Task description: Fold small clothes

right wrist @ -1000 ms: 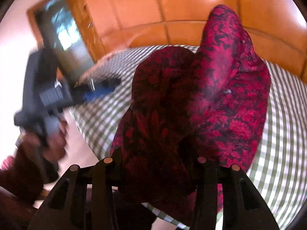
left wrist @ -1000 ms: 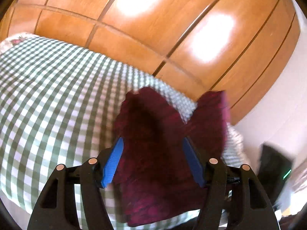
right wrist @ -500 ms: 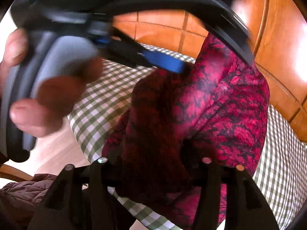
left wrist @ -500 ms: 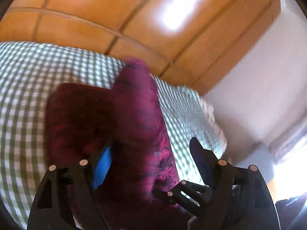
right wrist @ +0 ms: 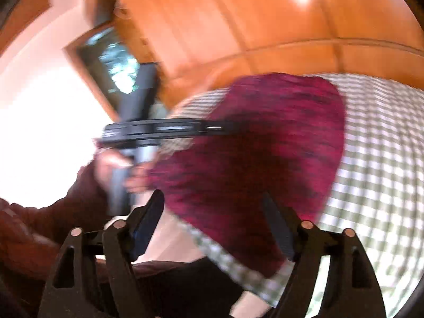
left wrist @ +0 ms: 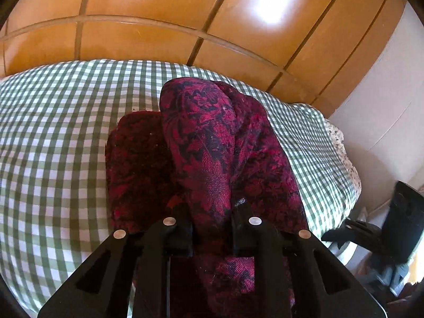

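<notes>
Crimson floral-patterned knit garment: over green gingham bed. Handover noted: left tongs, previously wide, now clamped on a bunched fold; right tongs, previously gripping, now spread, empty. Fold judged underway.

Bedroom, gingham bed; wooden wardrobe (glossy)

The right wrist view is motion-blurred, smearing the garment. In the left wrist view, cloth hides the left tongs' fingertips at lower centre.
</notes>
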